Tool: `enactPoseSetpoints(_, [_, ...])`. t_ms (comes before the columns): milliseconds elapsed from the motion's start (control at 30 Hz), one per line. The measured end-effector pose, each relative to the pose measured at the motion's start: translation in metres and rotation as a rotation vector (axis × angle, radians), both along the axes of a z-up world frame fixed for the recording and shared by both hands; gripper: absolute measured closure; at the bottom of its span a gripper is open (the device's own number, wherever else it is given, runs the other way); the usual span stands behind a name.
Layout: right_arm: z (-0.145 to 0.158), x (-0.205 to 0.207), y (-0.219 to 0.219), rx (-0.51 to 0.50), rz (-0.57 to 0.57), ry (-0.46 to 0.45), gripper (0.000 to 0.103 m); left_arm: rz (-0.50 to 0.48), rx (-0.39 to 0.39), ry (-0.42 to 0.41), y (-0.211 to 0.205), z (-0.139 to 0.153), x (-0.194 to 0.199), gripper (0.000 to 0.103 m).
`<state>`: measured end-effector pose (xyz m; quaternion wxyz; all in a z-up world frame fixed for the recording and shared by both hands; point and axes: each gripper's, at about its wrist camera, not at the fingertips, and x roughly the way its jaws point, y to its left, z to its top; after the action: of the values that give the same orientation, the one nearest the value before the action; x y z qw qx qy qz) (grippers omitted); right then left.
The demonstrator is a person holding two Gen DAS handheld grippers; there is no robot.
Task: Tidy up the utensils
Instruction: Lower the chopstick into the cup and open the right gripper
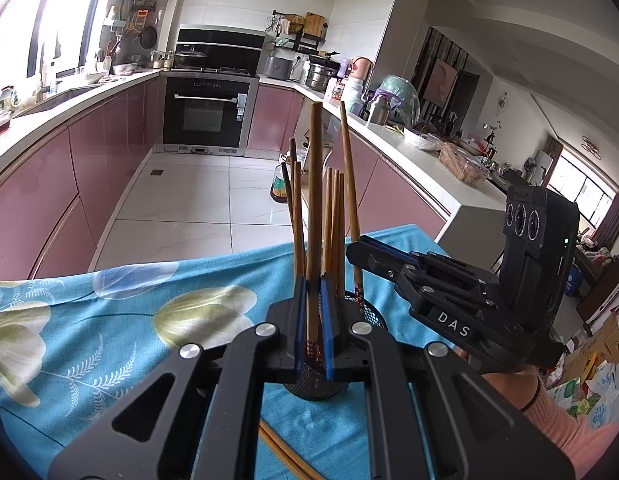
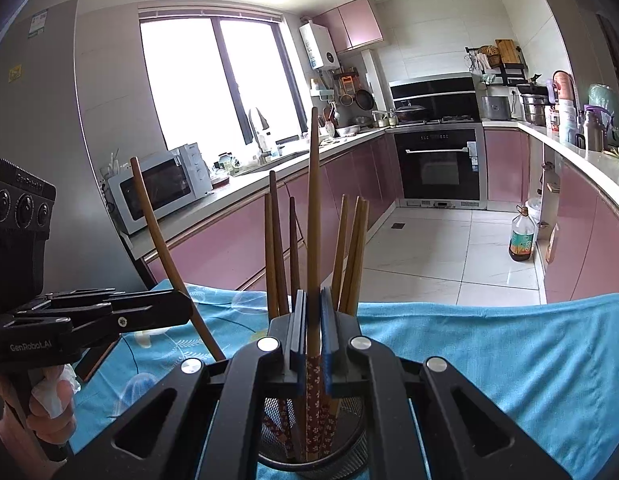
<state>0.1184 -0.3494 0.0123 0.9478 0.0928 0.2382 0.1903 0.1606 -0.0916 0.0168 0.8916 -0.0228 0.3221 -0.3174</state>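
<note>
Nearest the left wrist lens: left gripper (image 1: 314, 312), blue pads clamped on one long wooden chopstick (image 1: 314, 200), held upright with its patterned red lower end dipping inside the black mesh holder (image 1: 315, 388). Same arrangement at the right wrist lens: right gripper (image 2: 313, 344) closed tight on its own chopstick (image 2: 313, 208), upright, floral red end reaching down into the mesh holder (image 2: 313, 456) directly beneath the fingers. Holder standing on the blue floral tablecloth (image 1: 109, 320), close to the near edge of the table. Contents of holder: a bundle of further wooden chopsticks (image 2: 277, 248), tips up, fanned slightly left and right of the gripped ones, several with matching red patterned lower ends visible through the rim. Exact count not readable, sticks overlapping. Two thin wooden sticks (image 1: 287, 456) lying flat on the cloth under the left gripper, outside the holder. In the right wrist view, left gripper entering from the left edge at about rim height, its chopstick slanting down toward the holder. Background: pink kitchen cabinets (image 2: 237, 248), microwave (image 2: 161, 188) on the counter, built-in oven (image 1: 207, 110).
</note>
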Motion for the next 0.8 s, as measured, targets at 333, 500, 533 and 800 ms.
enactPoseSetpoints(333, [-0.015,0.000,-0.001,-0.023,0.011,0.064,0.097,-0.022,0.047,0.019,-0.009,-0.012,0.002,0.096])
enactPoseSetpoints(500, [-0.022,-0.001,0.001,-0.038,0.021,0.101,0.095,-0.022,0.069,0.044,-0.013,-0.020,0.006,0.095])
enactPoseSetpoints(533, [-0.023,-0.001,0.001,-0.038,0.022,0.107,0.095,-0.024,0.072,0.045,-0.014,-0.021,0.006,0.095])
enactPoseSetpoints(800, [-0.027,-0.004,0.000,-0.044,0.025,0.125,0.095,-0.018,0.082,0.060,-0.018,-0.029,0.012,0.095])
